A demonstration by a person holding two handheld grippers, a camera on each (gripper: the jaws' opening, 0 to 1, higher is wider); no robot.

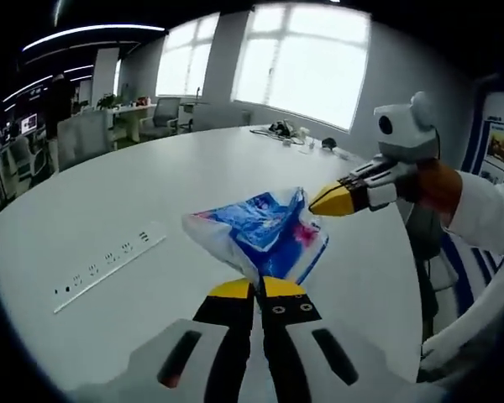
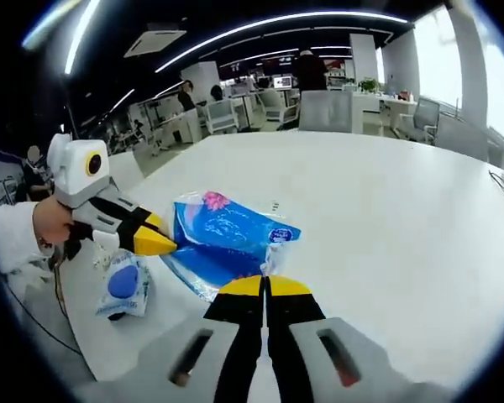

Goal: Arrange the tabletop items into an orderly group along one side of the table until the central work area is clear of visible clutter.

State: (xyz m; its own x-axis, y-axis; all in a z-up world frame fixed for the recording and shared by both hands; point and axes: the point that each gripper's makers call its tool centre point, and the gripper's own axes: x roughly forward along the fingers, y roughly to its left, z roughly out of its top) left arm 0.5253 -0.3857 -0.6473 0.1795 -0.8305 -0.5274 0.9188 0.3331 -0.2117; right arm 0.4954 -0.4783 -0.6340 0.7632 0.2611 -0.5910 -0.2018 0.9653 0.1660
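A blue and white plastic packet (image 1: pixel 265 231) with pink marks hangs over the white table (image 1: pixel 109 193). In the left gripper view, my left gripper (image 1: pixel 256 288) is shut on its near edge. My right gripper (image 1: pixel 329 201) comes in from the right, shut on the packet's far corner. In the right gripper view, the same packet (image 2: pixel 223 239) is pinched by my right gripper (image 2: pixel 265 285) at the bottom. There my left gripper (image 2: pixel 158 244) holds its left edge. A smaller blue pouch (image 2: pixel 122 285) lies on the table near the edge, under the left gripper.
A white power strip (image 1: pixel 109 260) lies flat on the table, left of the packet. Small dark items and cables (image 1: pixel 290 130) sit at the far end by the windows. Office chairs (image 2: pixel 323 109) and desks stand beyond the table. A person's sleeve (image 1: pixel 487 210) is at the right.
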